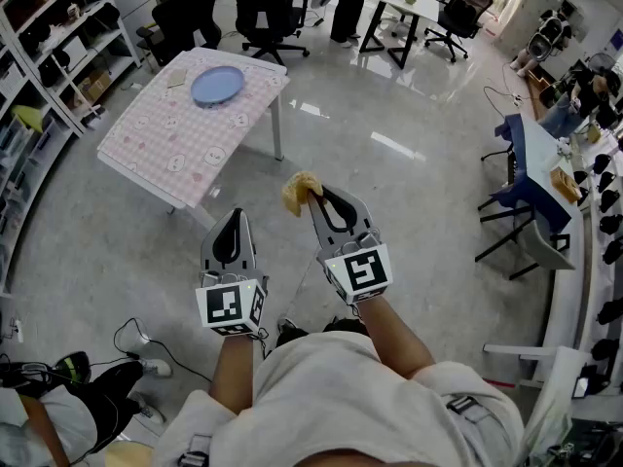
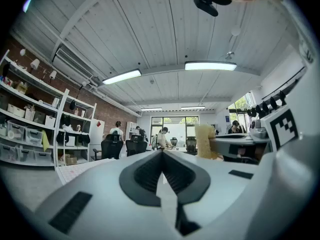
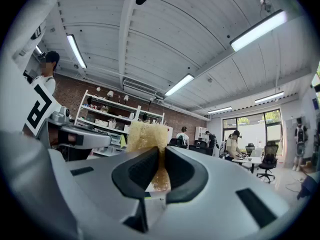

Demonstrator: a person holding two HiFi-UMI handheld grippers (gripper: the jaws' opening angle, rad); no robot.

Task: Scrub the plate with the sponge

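A blue plate (image 1: 217,86) lies on a pink checked table (image 1: 165,134) far ahead at upper left in the head view. My right gripper (image 1: 313,194) is shut on a yellow sponge (image 1: 300,192), held up over the floor well short of the table. In the right gripper view the sponge (image 3: 146,136) sticks up from between the closed jaws of the right gripper (image 3: 161,156). My left gripper (image 1: 236,216) hangs beside it, shut and empty; its jaws meet in the left gripper view (image 2: 162,156), where the sponge (image 2: 205,140) shows to the right.
Shelving (image 1: 54,47) lines the left wall. Black office chairs (image 1: 268,8) stand behind the table. A desk with a blue chair (image 1: 531,188) sits at the right. Cables (image 1: 136,339) and a seated person's legs (image 1: 88,387) are at lower left.
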